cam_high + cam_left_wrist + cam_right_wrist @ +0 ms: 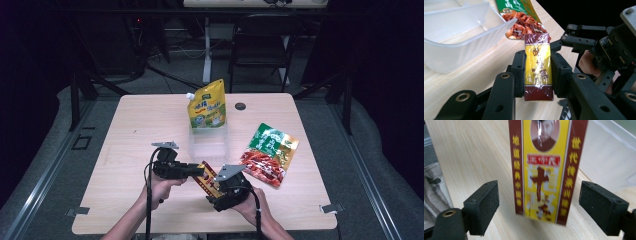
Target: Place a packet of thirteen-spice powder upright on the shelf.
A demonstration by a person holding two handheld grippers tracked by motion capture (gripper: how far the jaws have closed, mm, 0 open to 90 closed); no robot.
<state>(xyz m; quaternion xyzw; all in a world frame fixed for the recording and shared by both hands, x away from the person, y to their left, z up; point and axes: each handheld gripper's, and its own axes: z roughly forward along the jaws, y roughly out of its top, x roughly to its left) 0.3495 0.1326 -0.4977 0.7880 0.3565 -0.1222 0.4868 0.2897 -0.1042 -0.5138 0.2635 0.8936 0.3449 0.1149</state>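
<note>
A dark room surrounds our pale wooden bench [150, 120], and we work near its near edge, about midway along. Our left claw [537, 71] is clenched on the red-and-yellow packet [538, 67], its pads pressing both long sides of the wrapper, and holds it just above the wood. Our right claw [539, 207] is released: its pads stand well clear on either side of the packet [544, 170], so by our judgement the hand-over from right to left is done, and what is left is to carry the packet to the clear plastic bin [208, 145] at the middle of the bench. That bin looks empty inside; a yellow spouted pouch [207, 106] stands at its far end, whether in it or just behind it we cannot tell. A green snack bag [269, 154] lies flat toward the right edge.
</note>
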